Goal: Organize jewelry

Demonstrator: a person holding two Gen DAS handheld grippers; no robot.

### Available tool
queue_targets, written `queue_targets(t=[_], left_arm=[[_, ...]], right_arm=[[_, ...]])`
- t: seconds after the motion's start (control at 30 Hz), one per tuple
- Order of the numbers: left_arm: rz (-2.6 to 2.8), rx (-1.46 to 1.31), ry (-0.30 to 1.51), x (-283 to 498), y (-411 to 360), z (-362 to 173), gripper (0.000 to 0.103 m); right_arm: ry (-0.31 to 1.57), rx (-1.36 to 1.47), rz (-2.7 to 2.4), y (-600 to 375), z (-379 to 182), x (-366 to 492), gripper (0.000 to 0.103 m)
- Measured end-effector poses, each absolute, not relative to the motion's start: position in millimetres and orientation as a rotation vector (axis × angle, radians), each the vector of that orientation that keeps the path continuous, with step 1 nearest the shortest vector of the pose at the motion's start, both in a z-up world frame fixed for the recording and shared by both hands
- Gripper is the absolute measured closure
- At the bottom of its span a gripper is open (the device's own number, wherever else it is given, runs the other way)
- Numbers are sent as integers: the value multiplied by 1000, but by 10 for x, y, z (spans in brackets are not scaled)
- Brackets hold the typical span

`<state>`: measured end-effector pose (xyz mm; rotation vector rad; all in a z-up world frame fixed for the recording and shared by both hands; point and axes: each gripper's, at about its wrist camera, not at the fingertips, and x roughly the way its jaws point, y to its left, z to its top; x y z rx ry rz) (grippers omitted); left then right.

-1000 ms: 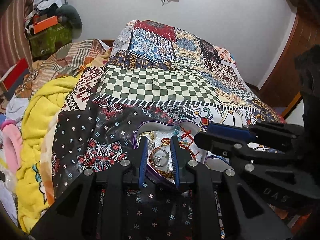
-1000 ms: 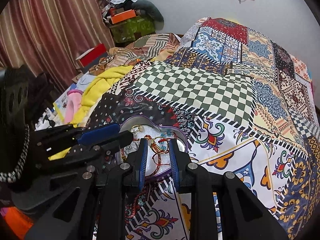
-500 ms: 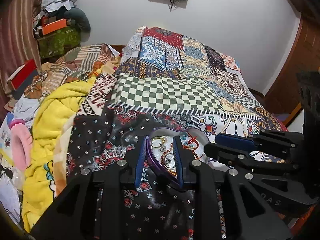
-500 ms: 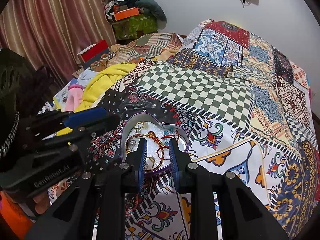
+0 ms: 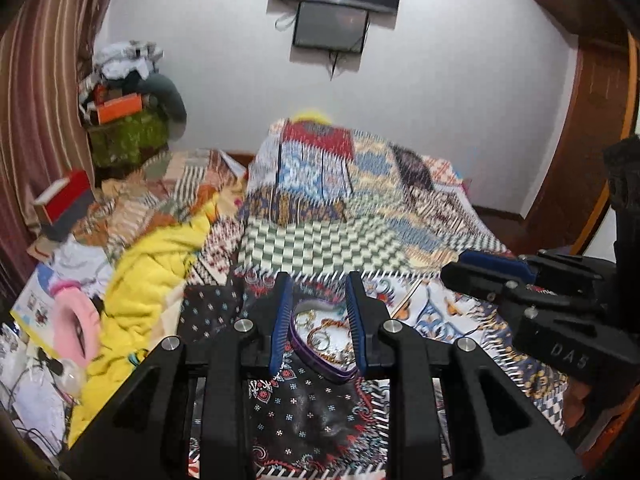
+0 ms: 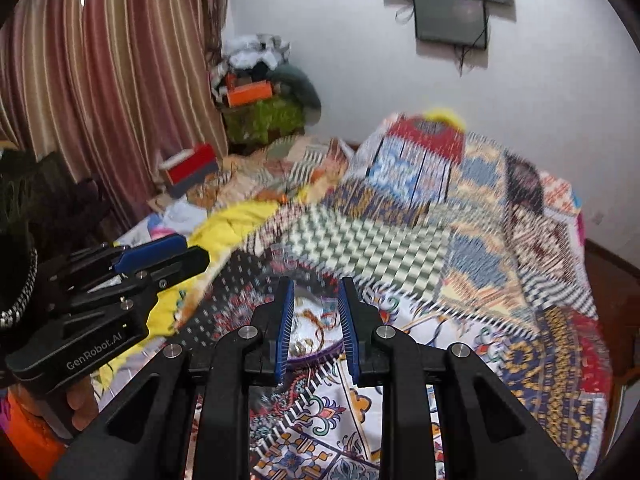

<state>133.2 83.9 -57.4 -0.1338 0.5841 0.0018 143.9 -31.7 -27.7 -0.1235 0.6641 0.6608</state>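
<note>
Both the left gripper [image 5: 318,316] and right gripper [image 6: 316,320] hover with fingers parted, grasping nothing. The heart-shaped tin [image 5: 320,372] of jewelry [image 5: 324,334] sits on the patterned bedspread [image 5: 304,412], just below them.

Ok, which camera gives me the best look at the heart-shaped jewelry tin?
The left wrist view: the jewelry tin sits between its jaws, purple rim and tangled pieces fairly sharp. In the right wrist view the tin is motion-blurred and partly hidden behind the jaws.
</note>
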Motion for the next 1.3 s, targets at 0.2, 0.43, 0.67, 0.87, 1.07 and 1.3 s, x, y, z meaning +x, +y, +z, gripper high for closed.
queue_targets(t=[0.2, 0.43, 0.67, 0.87, 1.07, 1.3], left_arm=[[11, -95, 453, 881, 711, -132, 75], [20, -59, 275, 258, 569, 319, 66], [59, -35, 142, -189, 465, 520, 40], [115, -50, 91, -306, 456, 530, 2], [123, -53, 118, -282, 479, 479, 1], [128, -59, 121, -323, 468, 471, 1]], right_arm=[[496, -77, 629, -552, 200, 998, 83], [311, -27, 598, -765, 608, 488, 82], [176, 9, 530, -874, 708, 147, 43], [134, 0, 464, -881, 695, 66, 16], [152, 16, 436, -917, 672, 64, 3], [161, 20, 440, -960, 628, 25, 2]])
